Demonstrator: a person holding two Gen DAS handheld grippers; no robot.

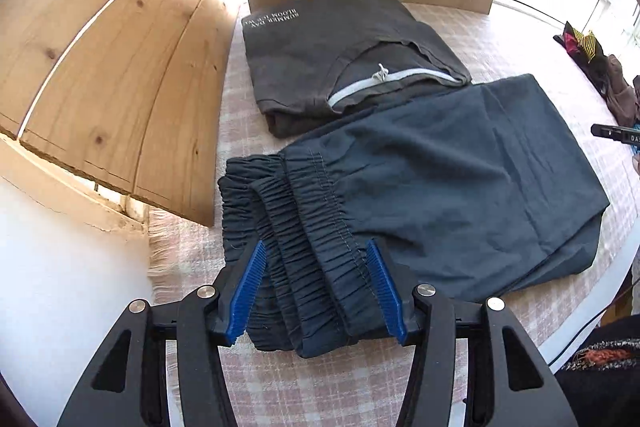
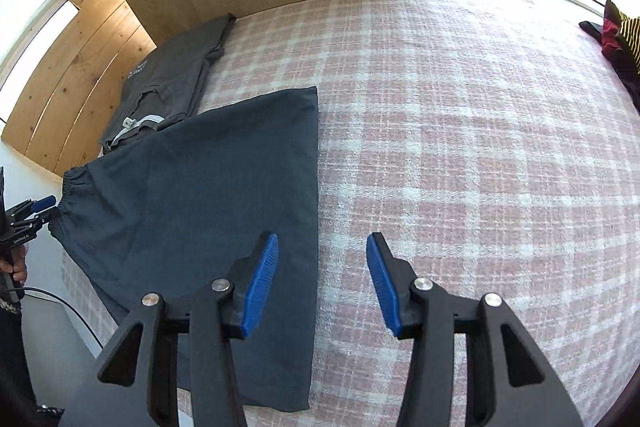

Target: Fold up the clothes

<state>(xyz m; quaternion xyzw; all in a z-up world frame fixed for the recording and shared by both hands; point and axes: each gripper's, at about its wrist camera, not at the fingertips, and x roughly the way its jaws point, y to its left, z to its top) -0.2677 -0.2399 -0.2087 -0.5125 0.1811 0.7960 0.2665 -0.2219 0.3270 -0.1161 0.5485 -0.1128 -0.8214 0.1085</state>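
Left wrist view showed the left gripper (image 1: 320, 287) with its fingers apart astride the gathered waistband of the dark shorts (image 1: 420, 187), probably to pinch that end; the shorts lay flat on the checked cloth (image 2: 460, 147), near a folded grey shirt (image 1: 320, 55). The right gripper (image 2: 322, 283) hung apart over the shorts' right hem, holding nothing.

The grey folded shirt (image 1: 320, 51) reads "SUMMER DAY", upside down.
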